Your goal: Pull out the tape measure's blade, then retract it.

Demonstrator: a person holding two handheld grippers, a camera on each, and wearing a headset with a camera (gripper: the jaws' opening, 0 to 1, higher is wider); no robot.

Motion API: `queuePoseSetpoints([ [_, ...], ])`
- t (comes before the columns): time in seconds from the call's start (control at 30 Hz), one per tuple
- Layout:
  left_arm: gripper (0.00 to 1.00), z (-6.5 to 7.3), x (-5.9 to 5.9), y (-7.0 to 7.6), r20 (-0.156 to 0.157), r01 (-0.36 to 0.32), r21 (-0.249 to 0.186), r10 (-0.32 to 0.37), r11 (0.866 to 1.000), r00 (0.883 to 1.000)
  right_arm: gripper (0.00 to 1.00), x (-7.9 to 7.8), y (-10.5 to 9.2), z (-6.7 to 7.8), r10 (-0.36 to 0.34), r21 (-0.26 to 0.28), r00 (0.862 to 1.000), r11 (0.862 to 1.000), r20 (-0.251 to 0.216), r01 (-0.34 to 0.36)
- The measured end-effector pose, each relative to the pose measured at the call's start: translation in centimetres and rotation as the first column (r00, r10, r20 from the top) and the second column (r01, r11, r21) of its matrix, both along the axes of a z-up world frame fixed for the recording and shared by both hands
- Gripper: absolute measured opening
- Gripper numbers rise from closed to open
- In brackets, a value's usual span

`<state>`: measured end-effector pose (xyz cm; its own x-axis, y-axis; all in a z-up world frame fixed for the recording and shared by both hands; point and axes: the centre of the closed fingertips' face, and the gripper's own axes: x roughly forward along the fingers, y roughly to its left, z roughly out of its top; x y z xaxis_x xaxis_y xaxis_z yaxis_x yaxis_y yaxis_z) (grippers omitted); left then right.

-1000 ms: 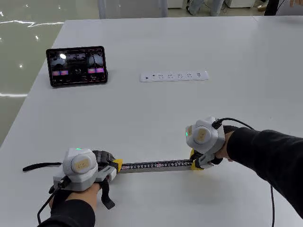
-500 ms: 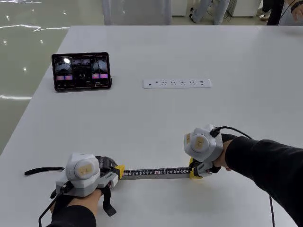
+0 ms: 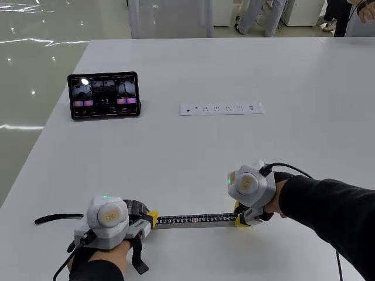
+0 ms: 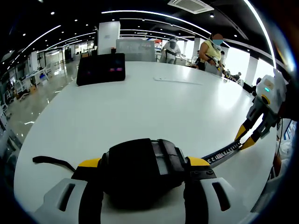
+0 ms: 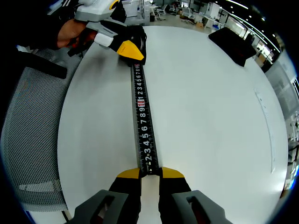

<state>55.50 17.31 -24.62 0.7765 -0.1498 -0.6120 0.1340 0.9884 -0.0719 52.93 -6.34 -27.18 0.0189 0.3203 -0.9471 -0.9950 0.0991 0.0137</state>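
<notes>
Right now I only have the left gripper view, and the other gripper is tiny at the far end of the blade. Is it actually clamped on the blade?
Observer: Yes. In the right gripper view, the right gripper has both jaws shut on the blade at its very tip.
Operator: How much of the scale is out?
Observer: The printed numbers run from the tip toward the case. A red mark sits about midway along the exposed length.
Operator: Is the blade bent anywhere?
Observer: No. In the head view it runs straight from the case to the right gripper, low over the table. I cannot tell whether it touches the table.
</notes>
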Motion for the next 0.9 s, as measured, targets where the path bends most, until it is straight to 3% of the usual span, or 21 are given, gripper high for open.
queuePoseSetpoints([
  [0.9,0.66,0.0,-0.1,-0.1,-0.007,0.0,0.003,0.0,1.0,1.0,0.09,-0.1,1.7,0.0,-0.023,-0.019,1.0,1.0,-0.006,0.023],
])
